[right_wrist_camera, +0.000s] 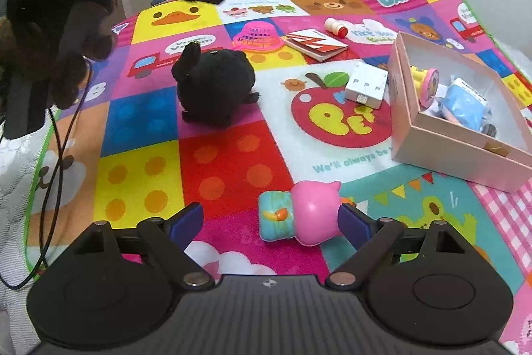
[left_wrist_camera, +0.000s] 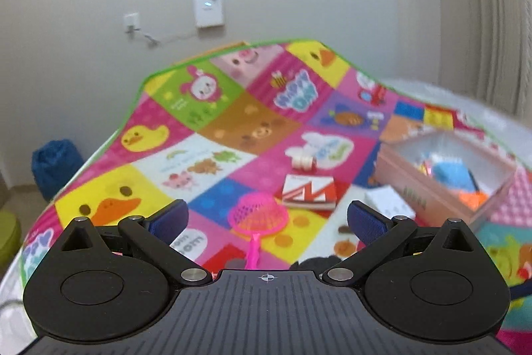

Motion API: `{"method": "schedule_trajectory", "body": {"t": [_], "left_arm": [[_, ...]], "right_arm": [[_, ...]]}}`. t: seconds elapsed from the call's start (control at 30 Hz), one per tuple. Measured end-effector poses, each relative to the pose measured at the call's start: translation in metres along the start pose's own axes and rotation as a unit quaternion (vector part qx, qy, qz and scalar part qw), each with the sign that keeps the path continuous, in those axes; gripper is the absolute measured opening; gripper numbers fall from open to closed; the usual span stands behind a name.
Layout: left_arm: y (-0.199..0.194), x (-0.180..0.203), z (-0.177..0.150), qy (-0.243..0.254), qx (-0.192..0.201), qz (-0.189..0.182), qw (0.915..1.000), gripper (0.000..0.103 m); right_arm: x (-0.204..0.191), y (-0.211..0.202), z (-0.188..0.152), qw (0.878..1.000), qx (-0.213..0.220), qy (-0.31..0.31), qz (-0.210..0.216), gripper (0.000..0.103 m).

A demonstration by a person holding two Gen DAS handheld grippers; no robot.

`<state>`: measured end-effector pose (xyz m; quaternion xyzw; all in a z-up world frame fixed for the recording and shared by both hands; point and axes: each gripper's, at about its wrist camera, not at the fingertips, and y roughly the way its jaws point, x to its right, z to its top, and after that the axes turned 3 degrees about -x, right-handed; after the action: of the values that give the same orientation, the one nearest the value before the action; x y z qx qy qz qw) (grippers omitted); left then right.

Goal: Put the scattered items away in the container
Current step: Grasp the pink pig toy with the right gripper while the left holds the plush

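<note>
**Open fingers over a mat of scattered toys**

One patchwork play mat (right_wrist_camera: 232, 168) in loud cartoon squares carries everything. One pink cardboard box (right_wrist_camera: 442, 152), white inside, sits ahead and to the right of the right gripper (right_wrist_camera: 271, 222); it already holds a blue packet (right_wrist_camera: 465, 103) and a yellow-and-pink stamp (right_wrist_camera: 429, 82). One black plush toy (right_wrist_camera: 216, 85) stands well ahead of the right fingers, slightly left. One pink-headed squishy figure (right_wrist_camera: 299, 215) with a pale teal body lies between the right fingers, its head touching or just beside the right-hand one; these fingers are spread wide and grip nothing. Farther ahead lie one white adapter (right_wrist_camera: 365, 85), one red-and-white booklet (right_wrist_camera: 316, 44), one pink mesh scoop (right_wrist_camera: 257, 37) and one small red-tipped roller (right_wrist_camera: 335, 27).

The left gripper (left_wrist_camera: 267, 218) is also spread wide and empty, with the scoop between and just beyond its fingers.
</note>
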<state>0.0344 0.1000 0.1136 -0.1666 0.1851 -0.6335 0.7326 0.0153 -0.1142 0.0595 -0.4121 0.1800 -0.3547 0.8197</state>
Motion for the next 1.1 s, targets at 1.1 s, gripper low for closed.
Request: {"method": "schedule_trajectory", "body": {"t": [1.1], "left_arm": [[0.031,0.028,-0.053,-0.003,-0.187,-0.038,0.9816,0.103]], "right_arm": [[-0.004,-0.010,-0.004,0.999,0.017,-0.037,0.020,0.074]]}}
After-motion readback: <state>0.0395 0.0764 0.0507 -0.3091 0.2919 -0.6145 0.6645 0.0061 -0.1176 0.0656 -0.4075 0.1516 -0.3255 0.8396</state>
